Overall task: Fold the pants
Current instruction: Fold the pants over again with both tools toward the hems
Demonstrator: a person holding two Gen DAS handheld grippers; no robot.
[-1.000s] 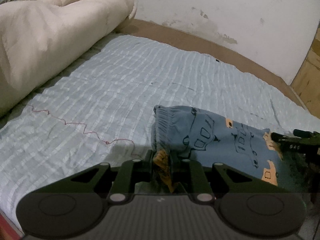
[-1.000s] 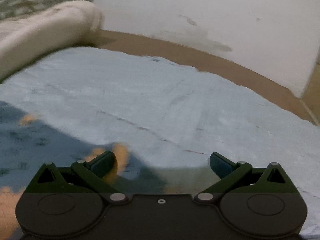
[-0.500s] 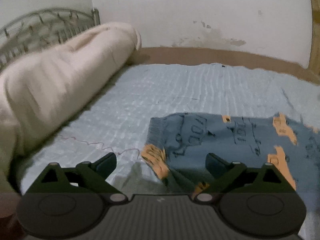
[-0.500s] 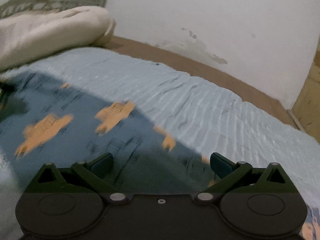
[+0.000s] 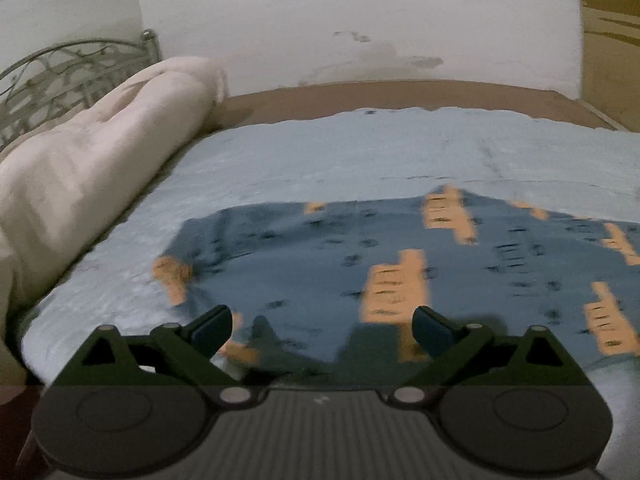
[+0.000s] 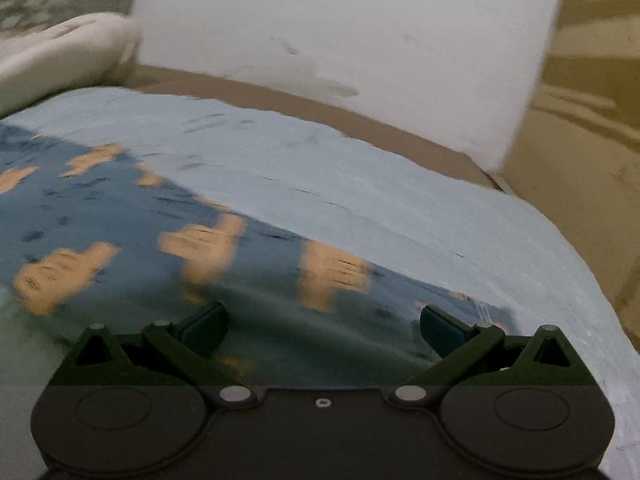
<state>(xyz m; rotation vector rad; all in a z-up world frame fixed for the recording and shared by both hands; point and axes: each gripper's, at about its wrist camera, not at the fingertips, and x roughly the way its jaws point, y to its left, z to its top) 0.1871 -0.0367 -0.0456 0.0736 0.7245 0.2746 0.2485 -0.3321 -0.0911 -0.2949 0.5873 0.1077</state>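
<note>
Cream duvet (image 5: 92, 168) rolled at far left of bed (image 5: 360, 148). Blue pants (image 5: 340, 264) w/ orange print lie flat on pale blue cover. Left hand-held gripper (image 5: 322, 326) spread wide, nothing gripped. Right hand-held gripper (image 6: 323, 326) likewise wide apart over pants' near edge, empty.

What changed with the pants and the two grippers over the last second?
The left gripper let go of the pants and now stands open; both it and the right gripper pulled back from the cloth. The pants lie flat on the blue bedspread. The right gripper stayed open, and the rolled cream quilt is unmoved.
</note>
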